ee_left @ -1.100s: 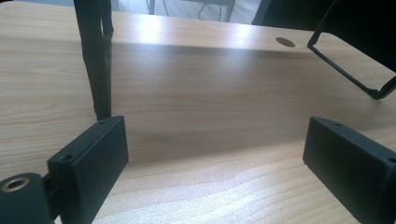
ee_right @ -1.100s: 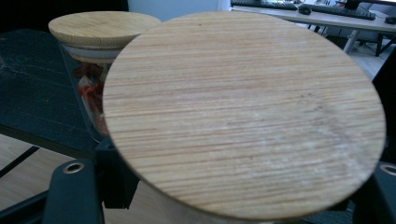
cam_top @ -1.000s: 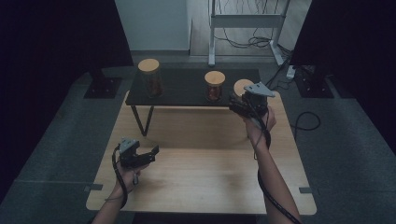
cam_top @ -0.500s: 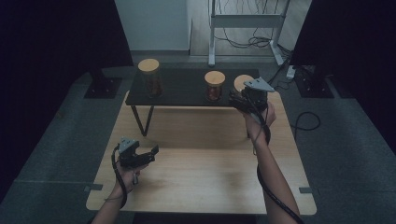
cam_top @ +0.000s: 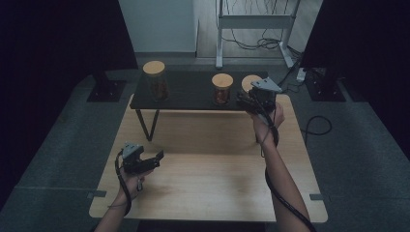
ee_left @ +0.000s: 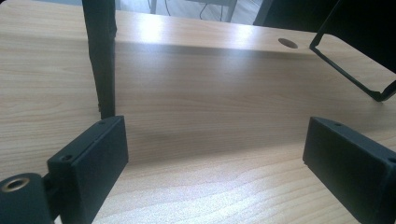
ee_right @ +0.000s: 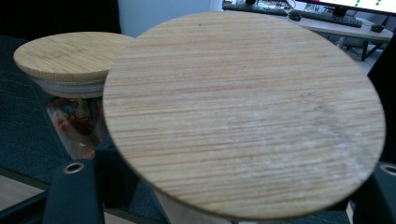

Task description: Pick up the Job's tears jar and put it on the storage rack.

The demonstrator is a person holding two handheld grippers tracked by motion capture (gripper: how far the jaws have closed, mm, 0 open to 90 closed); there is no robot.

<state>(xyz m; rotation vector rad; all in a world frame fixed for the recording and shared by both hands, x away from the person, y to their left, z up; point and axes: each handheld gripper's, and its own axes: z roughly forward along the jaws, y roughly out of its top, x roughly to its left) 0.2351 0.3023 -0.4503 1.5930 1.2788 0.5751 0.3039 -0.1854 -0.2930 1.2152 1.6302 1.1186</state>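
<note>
**Right jar being held up by the dark shelf, left side idle**

Compared with a second ago, the right hand-held gripper has been shifted only slightly, a touch up and away along the right end of the dark shelf; the left hand-held gripper has been kept where it was.

The right one is clenched on the jar with the bamboo lid, gripped low on the glass body as far as can be judged, so the lid is left free. In the high view that lid is seen just beyond the gripper, at the shelf's right end. It looks like the jar is being lifted off or set down there, though which can't be told.

The left hand-held gripper is released, jaws wide apart with nothing between them, parked low over the wooden table, probably just kept out of the way.

View differences: the right gripper view gives the lid's grain up close, plus the middle jar just beyond and to its left with reddish contents under the lid. The high view adds the tall jar well off to the left. The left gripper view gives a shelf leg just ahead of the jaws.
</note>
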